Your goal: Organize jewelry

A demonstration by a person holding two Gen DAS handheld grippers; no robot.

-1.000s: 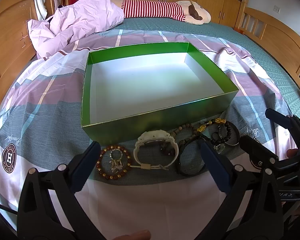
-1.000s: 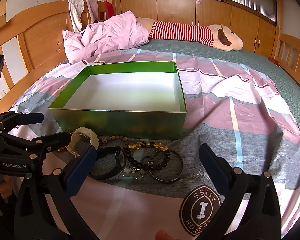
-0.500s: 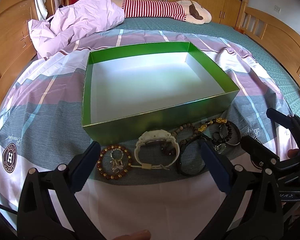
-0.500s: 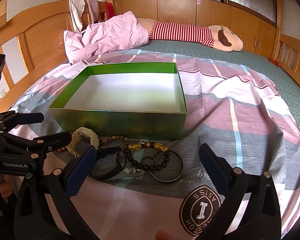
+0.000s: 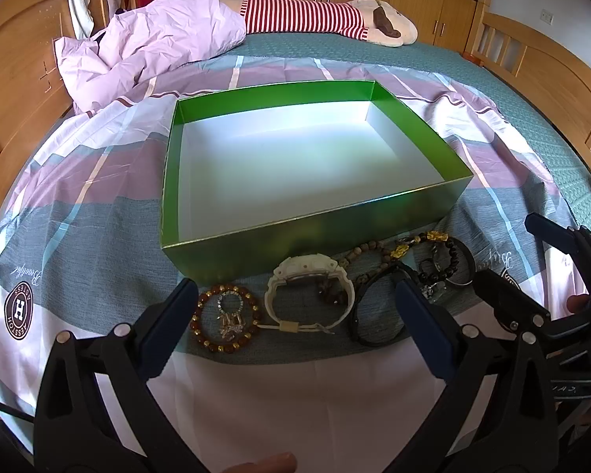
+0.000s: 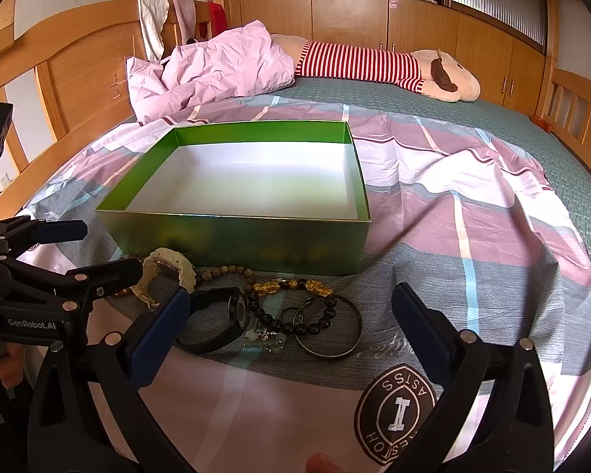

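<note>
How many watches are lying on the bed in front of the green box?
2. The white watch lies in front of the green box, near the middle of its wall. The black watch lies just right of it. Beads overlap there and may hide something small.

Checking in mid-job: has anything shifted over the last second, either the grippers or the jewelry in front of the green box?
No visible change. The left gripper and right gripper hang open above the row of jewelry, holding nothing. The white plastic watch, the amber bead bracelet, the black band and the thin metal bangle lie where they were, and the open green cardboard box is empty.
</note>
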